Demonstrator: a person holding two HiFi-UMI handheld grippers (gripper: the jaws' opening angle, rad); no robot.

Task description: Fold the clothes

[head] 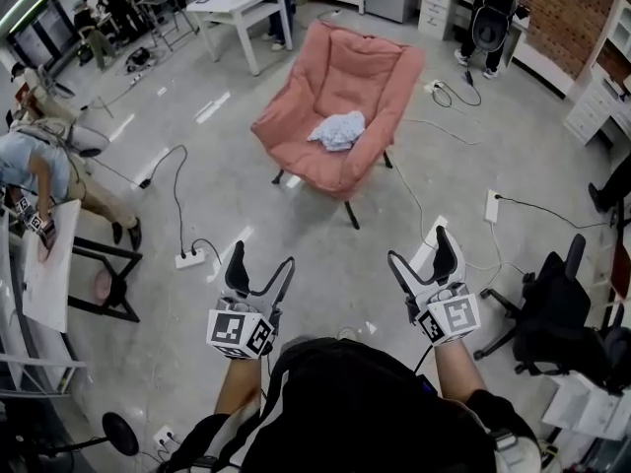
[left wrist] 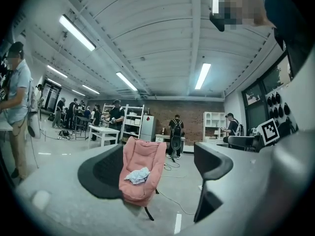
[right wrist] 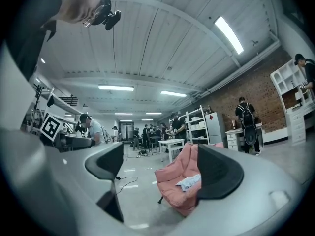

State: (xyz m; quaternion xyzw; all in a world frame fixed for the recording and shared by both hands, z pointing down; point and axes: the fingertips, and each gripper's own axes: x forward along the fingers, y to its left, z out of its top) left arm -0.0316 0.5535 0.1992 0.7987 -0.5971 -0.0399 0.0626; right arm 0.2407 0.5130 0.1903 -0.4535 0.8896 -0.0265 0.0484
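My left claw [head: 262,256], right claw [head: 419,244] both wide open, empty. Crumpled clothes [head: 337,130] on pink chair [head: 340,77] far off, cables [head: 178,195] across grey floor [head: 330,284].

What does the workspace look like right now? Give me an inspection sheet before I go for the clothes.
Surface: pink padded folding chair on the grey concrete floor, ahead of both grippers.
Job's things: one crumpled pale patterned garment on the chair's seat, unfolded.
Clutter: black office chair at right.
Grippers: left gripper and right gripper both open, empty, apart from the chair.
Cables: black cable running to a white power strip at left; white cable trailing past the chair's right side.
Surroundings: white table; person with a black backpack, others along the room's edges.
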